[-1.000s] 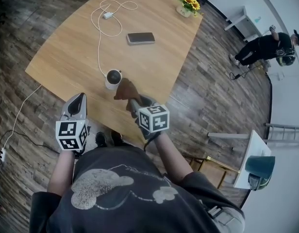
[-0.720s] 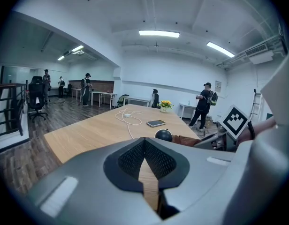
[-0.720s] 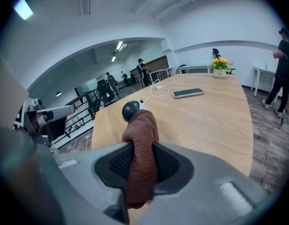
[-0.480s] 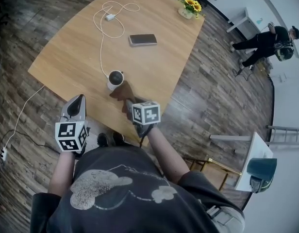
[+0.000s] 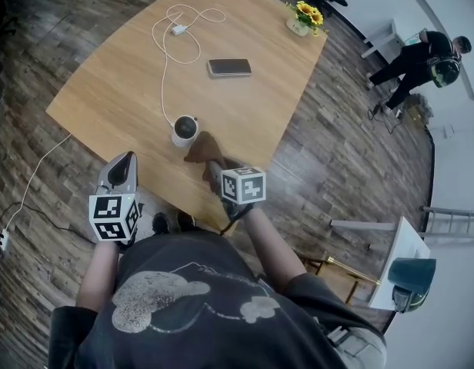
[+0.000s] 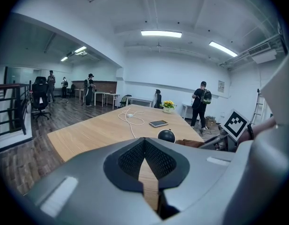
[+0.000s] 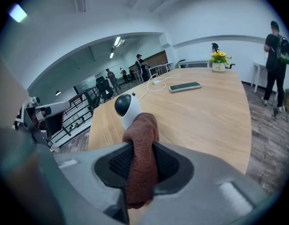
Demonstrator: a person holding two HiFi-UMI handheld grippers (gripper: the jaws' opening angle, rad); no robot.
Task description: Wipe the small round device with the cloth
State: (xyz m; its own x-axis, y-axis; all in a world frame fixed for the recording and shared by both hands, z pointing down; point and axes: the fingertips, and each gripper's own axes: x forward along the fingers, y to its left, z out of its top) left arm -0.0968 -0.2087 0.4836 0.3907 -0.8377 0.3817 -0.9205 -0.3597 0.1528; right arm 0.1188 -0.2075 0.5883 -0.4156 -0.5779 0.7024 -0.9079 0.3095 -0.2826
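The small round device (image 5: 185, 130), white with a dark dome face, stands near the wooden table's (image 5: 106, 91) front edge; it also shows in both gripper views (image 6: 166, 136) (image 7: 126, 108). My right gripper (image 5: 215, 167) is shut on a brown cloth (image 5: 204, 148), whose free end lies on the table just right of the device; I cannot tell if they touch. In the right gripper view the cloth (image 7: 141, 125) is pinched between the pads. My left gripper (image 5: 123, 164) hangs left of the device, off the table's front edge, shut with nothing in it (image 6: 144, 142).
A white cable (image 5: 165, 60) runs from the device to a charger (image 5: 175, 29) at the far side. A phone (image 5: 229, 68) lies mid-table and a sunflower pot (image 5: 302, 15) at the far corner. A person (image 5: 412, 58) stands on the wood floor beyond.
The right gripper swung the cloth against the device's near side, then drew it slightly back to the right. The left gripper has stayed where it was.
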